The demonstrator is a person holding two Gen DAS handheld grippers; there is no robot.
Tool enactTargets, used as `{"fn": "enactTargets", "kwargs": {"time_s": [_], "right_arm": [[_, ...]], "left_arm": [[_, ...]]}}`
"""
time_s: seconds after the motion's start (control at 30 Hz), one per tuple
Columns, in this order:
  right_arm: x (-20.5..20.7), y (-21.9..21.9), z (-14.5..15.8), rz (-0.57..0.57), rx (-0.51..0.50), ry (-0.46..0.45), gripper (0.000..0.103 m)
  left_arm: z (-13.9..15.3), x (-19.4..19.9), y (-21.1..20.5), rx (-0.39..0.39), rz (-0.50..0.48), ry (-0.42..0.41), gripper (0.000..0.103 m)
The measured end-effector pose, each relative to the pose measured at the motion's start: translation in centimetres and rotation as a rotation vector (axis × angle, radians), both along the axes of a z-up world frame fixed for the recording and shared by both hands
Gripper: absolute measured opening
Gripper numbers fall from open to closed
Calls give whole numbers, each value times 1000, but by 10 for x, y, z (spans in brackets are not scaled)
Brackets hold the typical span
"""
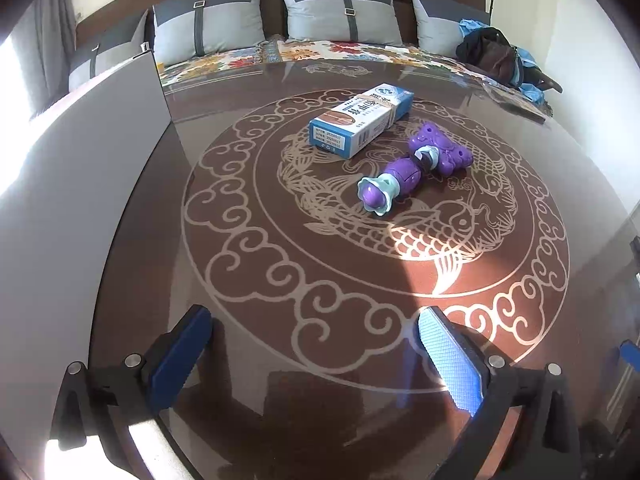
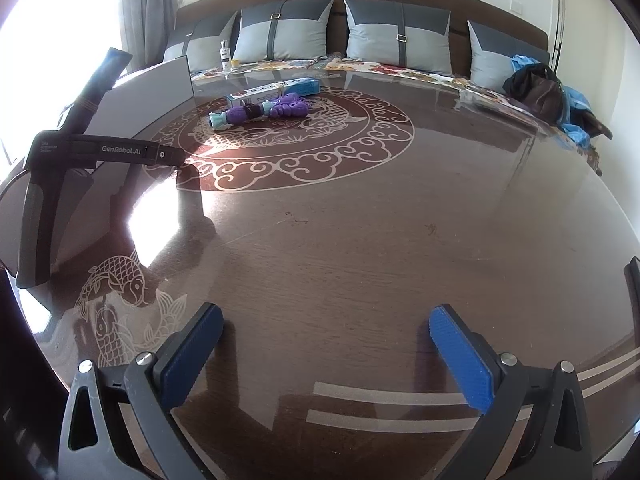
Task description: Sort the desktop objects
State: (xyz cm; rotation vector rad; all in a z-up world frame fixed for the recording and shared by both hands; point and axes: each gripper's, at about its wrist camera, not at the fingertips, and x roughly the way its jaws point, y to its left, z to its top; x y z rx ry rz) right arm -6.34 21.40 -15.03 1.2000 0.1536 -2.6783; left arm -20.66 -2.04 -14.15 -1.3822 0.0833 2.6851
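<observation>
Both grippers hang over the bench w/ nothing held. Left gripper: fingers spread wide, only bare glass between them. Right gripper: fingers also wide apart, nothing between, well back from the objects.

Task items sit together mid-bench on the fish pattern: box, blue/white, lying flat, and toy, purple w/ pale-blue flower end, lying just beside the box on its right in the left view. Whether they touch I can't tell. In the right view both are far off, toward the bench's far-left part: box, toy. A grey board stands at the bench's left edge. The left gripper's body shows in front of it in the right view.

Step, as I read it: approach before a first pick; nothing sorted yet. Left gripper is nearer and faces the pair, so prob. it goes first.

Next move needs: reach fwd, line fingers across the toy's narrow middle or the box's short sides, come down w/o nudging the neighbour. The toy's lumpy shape may roll; glass is slick, so things could slide. Where sorted items go isn't clear.
</observation>
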Motion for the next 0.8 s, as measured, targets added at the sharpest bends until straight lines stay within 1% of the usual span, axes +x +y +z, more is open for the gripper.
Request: {"fn": "enactTargets", "kwargs": {"time_s": [0.13, 0.8], "right_arm": [[-2, 1, -1, -2, -2, 12, 103], [-3, 1, 0, -1, -2, 15, 103]], "left_arm": [[0, 0, 0, 0, 0, 0, 103], [0, 0, -1, 0, 0, 0, 103]]}}
